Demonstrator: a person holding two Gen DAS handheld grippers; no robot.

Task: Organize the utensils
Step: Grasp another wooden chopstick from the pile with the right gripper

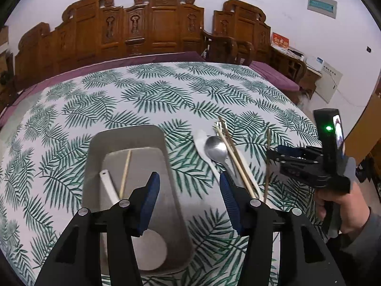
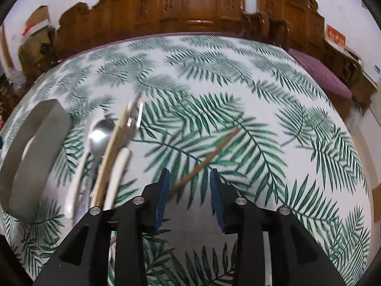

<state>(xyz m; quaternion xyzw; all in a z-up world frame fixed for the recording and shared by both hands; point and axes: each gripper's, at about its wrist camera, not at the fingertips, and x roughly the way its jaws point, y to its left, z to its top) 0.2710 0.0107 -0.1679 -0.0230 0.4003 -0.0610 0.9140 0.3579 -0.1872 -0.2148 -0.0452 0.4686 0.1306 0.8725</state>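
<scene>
L gripper (image 1: 189, 193) hovers over the near part of the tray (image 1: 152, 133); fingers spread wide, nothing between them. Tray = grey oblong bin on leaf-print cloth (image 1: 147, 90); inside it: white spoon (image 1: 108, 186), handle pointing away, bowl end hidden behind L finger, plus one chopstick (image 1: 125, 172) leaning along the floor.

R of the tray, on the cloth, a loose cluster: white spoon 2 (image 1: 202, 147), steel spoon (image 1: 215, 149), chopstick pair (image 1: 234, 157) lying across them, fork (image 2: 133, 116) w/ tines at the far end; items touch/overlap; blurred in R wrist view.

R gripper (image 2: 189, 194) sits R of the cluster; a stick (image 2: 207, 159) runs diagonally between its blue pads, lower end by the L pad, tip pointing up-right over the cloth. Pads stand apart w/ visible gap on both sides of most of the stick; cannot tell if it is pinched or loose. From L wrist view the same stick (image 1: 268, 162) hangs near-vertical at R gripper's tip, apart from the cluster; jaw contact not resolvable there either.

Bkgd: carved wood bench (image 1: 152, 23) behind the table, purple cushion (image 1: 273, 75).
</scene>
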